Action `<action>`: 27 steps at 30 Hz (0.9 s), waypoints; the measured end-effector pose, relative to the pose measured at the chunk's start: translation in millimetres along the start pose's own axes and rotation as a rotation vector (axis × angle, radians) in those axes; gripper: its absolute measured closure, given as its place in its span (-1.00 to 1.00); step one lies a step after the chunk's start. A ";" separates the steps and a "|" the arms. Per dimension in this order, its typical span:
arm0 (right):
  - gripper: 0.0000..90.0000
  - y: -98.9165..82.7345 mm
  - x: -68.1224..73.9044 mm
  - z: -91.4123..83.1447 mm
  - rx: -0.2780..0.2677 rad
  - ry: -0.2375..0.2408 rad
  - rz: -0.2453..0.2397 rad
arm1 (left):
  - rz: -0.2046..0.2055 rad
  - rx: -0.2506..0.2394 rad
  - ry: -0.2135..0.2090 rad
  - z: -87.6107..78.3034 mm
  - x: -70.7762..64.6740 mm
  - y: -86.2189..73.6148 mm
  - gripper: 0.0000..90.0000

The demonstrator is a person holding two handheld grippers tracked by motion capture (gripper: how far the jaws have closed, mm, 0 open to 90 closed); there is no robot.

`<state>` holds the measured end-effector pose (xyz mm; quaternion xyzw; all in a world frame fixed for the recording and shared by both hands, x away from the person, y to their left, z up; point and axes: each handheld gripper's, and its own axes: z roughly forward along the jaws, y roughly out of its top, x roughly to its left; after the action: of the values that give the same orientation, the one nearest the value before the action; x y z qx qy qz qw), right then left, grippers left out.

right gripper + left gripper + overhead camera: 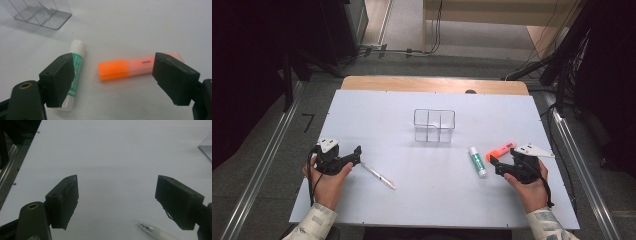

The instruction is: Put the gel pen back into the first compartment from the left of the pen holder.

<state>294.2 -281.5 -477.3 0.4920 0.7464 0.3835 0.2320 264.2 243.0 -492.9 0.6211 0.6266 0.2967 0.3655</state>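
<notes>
Orange highlighter (130, 68); white-and-green glue stick (74, 72); clear organizer (434, 125); black claws; white table (412, 200).

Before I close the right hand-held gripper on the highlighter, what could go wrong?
The glue stick lies close beside the highlighter, partly behind one jaw of the open right hand-held gripper, so closing may nudge or catch it. The highlighter lies crosswise between the jaws, so they would meet its ends and it could skid or pivot on the smooth table.

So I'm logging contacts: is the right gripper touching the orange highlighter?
Apart. The right gripper view shows the right gripper open, white table visible between each jaw and the orange highlighter.
</notes>
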 end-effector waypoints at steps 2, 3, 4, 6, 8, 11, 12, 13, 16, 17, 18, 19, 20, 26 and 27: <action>-0.62 0.9 3.3 2.0 0.001 0.010 -0.007 | -0.001 0.001 0.001 0.3 0.4 0.0 -0.57; -0.62 1.4 5.3 3.0 0.001 0.013 -0.008 | -0.003 0.000 0.002 0.7 0.8 0.2 -0.57; -0.62 2.0 7.3 4.1 0.001 0.018 -0.011 | -0.008 -0.002 0.001 1.3 0.9 0.1 -0.57; -0.62 2.6 9.3 4.8 0.001 0.023 -0.017 | -0.008 0.000 0.002 1.9 1.5 0.3 -0.58; -0.62 3.7 13.4 6.4 -0.001 0.030 -0.023 | -0.008 0.000 0.001 2.2 1.5 0.4 -0.59; -0.62 4.9 17.0 8.9 0.001 0.037 -0.027 | -0.006 -0.003 0.007 1.8 1.4 0.5 -0.59; -0.62 5.2 17.7 9.5 0.000 0.037 -0.029 | -0.004 -0.003 0.010 1.6 1.7 0.6 -0.59; -0.62 5.5 18.7 9.8 -0.002 0.040 -0.027 | -0.005 -0.003 0.011 1.6 2.0 0.6 -0.59; -0.62 6.2 21.6 10.5 -0.002 0.044 -0.030 | -0.014 -0.002 0.010 2.6 2.8 0.4 -0.59; -0.61 6.5 22.8 11.0 -0.004 0.048 -0.031 | -0.014 -0.001 0.011 2.9 3.4 0.4 -0.59; -0.61 6.8 23.9 11.6 -0.004 0.051 -0.037 | -0.017 0.001 0.013 3.2 3.8 0.5 -0.59; -0.61 7.2 25.6 12.2 -0.002 0.050 -0.038 | -0.018 0.001 0.010 3.6 4.4 0.6 -0.59; -0.61 7.4 27.3 12.9 -0.002 0.056 -0.039 | -0.019 0.000 0.012 3.9 4.8 0.7 -0.59; -0.61 9.7 39.7 18.2 0.002 0.079 -0.064 | -0.017 -0.010 0.002 4.8 5.3 1.3 -0.61; -0.62 10.1 42.2 19.0 0.003 0.083 -0.066 | -0.015 -0.011 0.002 4.7 5.3 1.4 -0.61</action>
<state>296.4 -234.2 -479.3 0.4510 0.7717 0.3947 0.2128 269.1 248.0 -494.9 0.6139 0.6302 0.2980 0.3704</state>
